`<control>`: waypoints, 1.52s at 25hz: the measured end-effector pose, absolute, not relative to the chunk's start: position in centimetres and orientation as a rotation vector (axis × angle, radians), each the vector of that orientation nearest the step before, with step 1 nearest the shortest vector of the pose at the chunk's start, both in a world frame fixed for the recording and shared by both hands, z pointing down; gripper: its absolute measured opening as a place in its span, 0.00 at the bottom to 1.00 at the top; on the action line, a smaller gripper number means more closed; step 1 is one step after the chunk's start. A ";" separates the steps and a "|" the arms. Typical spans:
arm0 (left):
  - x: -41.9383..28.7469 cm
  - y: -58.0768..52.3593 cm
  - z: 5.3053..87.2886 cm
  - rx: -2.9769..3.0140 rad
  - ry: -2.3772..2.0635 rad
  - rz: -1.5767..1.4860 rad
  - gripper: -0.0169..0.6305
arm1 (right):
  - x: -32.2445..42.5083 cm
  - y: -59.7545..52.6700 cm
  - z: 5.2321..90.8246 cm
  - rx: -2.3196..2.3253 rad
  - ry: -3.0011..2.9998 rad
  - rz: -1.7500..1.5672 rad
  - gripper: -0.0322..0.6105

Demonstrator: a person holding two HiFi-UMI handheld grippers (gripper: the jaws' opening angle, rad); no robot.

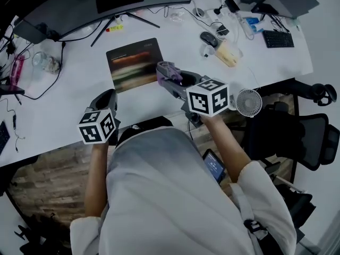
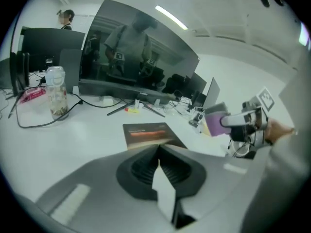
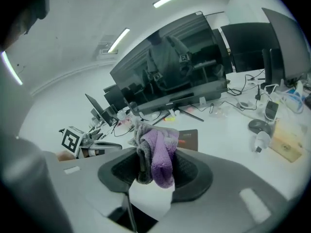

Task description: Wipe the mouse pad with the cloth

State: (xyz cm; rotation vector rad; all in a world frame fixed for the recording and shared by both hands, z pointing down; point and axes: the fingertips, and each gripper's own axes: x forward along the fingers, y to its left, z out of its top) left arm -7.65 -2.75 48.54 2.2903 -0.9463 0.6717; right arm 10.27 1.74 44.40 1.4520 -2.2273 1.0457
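Gripping the cloth (image 3: 163,154) with my right hand-held gripper (image 3: 154,173): jaws closed on a bunched purple and grey wad that stands up out of them. My left hand-held gripper (image 2: 159,154) has its jaws pressed together with nothing between.

Position, head view: the cloth sits at the tip of the right hand-held gripper, just beside the near right corner of the mouse pad (image 1: 135,62). The left hand-held gripper is near the pad's near left corner, apart from it, close to the counter (image 1: 64,94) edge.

View differences: the right gripper view shows only a strip of the pad behind the cloth. The left gripper view shows the whole pad straight ahead of its closed jaws, and the right hand-held gripper off to the right, holding the cloth above the counter. Contact between cloth and pad cannot be told from any view.

Orientation: the pad lies flat, its long axis left to right across the counter, right end slightly farther from me. An orange streak runs along that axis. A monitor (image 1: 79,7) stands beyond the pad.
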 end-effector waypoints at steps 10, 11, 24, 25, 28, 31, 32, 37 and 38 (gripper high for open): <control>-8.4 0.3 40.7 2.362 -0.954 0.448 0.03 | 7.4 5.6 37.5 1.607 -2.320 0.902 0.33; -8.7 0.6 40.0 2.368 -0.963 0.430 0.03 | 7.0 6.1 37.0 1.612 -2.330 0.894 0.33; -11.0 4.5 33.8 2.468 -1.059 0.312 0.03 | 4.8 10.3 32.4 1.766 -2.320 0.729 0.32; -11.1 4.7 33.5 2.474 -1.054 0.308 0.03 | 4.7 10.4 32.3 1.773 -2.322 0.728 0.32; -11.1 5.1 32.7 2.490 -1.051 0.281 0.03 | 4.7 10.6 31.8 1.796 -2.325 0.714 0.32; -11.3 5.0 32.2 2.514 -1.077 0.271 0.03 | 4.9 10.8 31.4 1.815 -2.316 0.695 0.32; -11.3 4.9 32.1 2.523 -1.085 0.269 0.03 | 4.9 10.7 31.3 1.826 -2.307 0.690 0.32; -11.4 4.5 31.9 2.550 -1.095 0.278 0.03 | 5.5 10.6 31.4 1.878 -2.230 0.638 0.32; -11.3 4.5 31.8 2.555 -1.094 0.278 0.03 | 5.6 10.6 31.4 1.891 -2.217 0.634 0.32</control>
